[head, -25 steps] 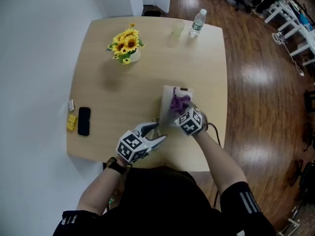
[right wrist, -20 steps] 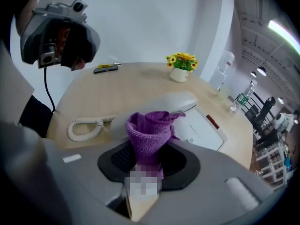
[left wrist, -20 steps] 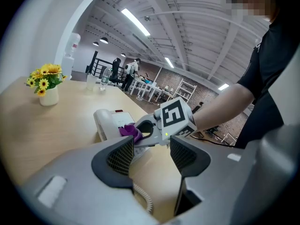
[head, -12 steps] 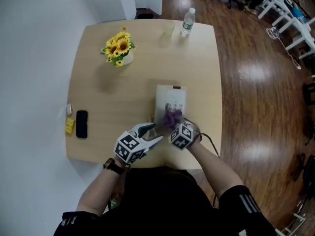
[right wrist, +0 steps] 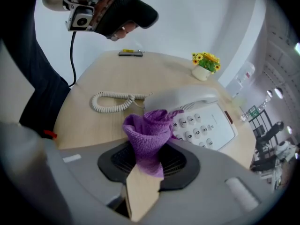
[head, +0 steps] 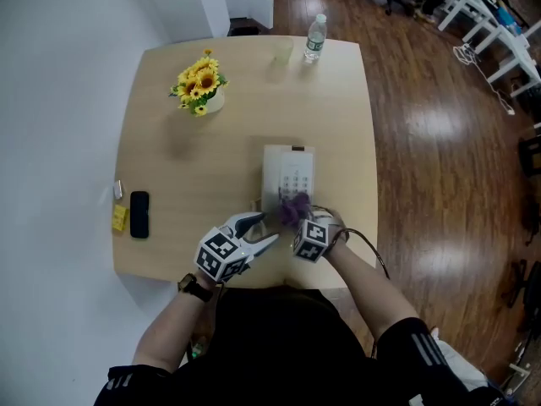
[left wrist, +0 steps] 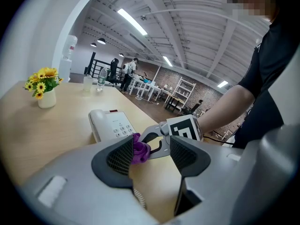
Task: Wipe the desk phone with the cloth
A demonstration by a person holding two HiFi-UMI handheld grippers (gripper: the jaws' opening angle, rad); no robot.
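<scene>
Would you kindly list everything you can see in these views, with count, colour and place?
light wooden table: one, tan, under everything
white push-button desk phone: one, white, table centre
coiled handset cord: one, white, beside the phone
purple textured cloth: one, purple, at the phone's near end
sunflower bunch in white vase: one, yellow, table's far left
clear plastic water bottle: one, clear, far edge
pale translucent cup: one, pale, beside the bottle
black smartphone: one, black, left edge
small yellow pad: one, yellow, beside the smartphone
left gripper: one, grey, open and empty
right gripper: one, grey, shut on the cloth
</scene>
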